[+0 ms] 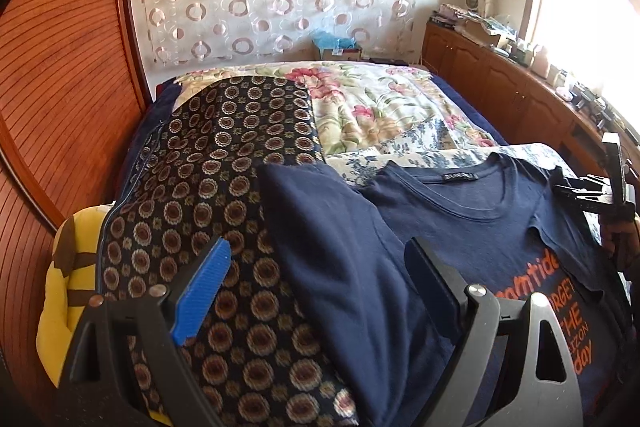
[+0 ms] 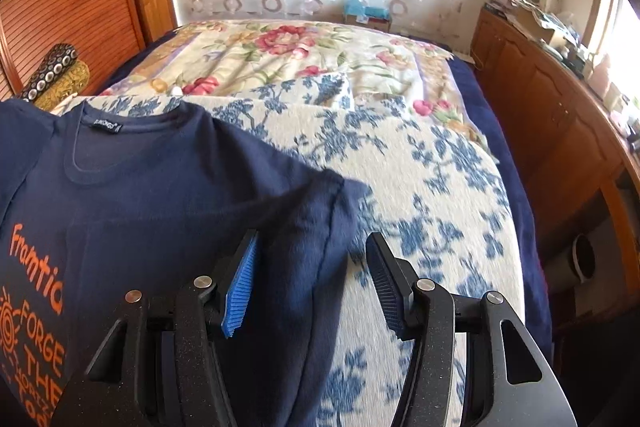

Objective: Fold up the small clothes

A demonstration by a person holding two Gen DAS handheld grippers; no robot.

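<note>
A bed (image 2: 500,187) under a white blue-flowered cover spreads ahead of both claws; a navy cotton T-shirt with orange lettering (image 1: 460,211) lies face-up on it, one sleeve between the wide-open jaws of the left claw (image 1: 320,275), untouched; its other sleeve lies between the half-open jaws of the right claw (image 2: 310,263), pads clear of the cloth.
</note>
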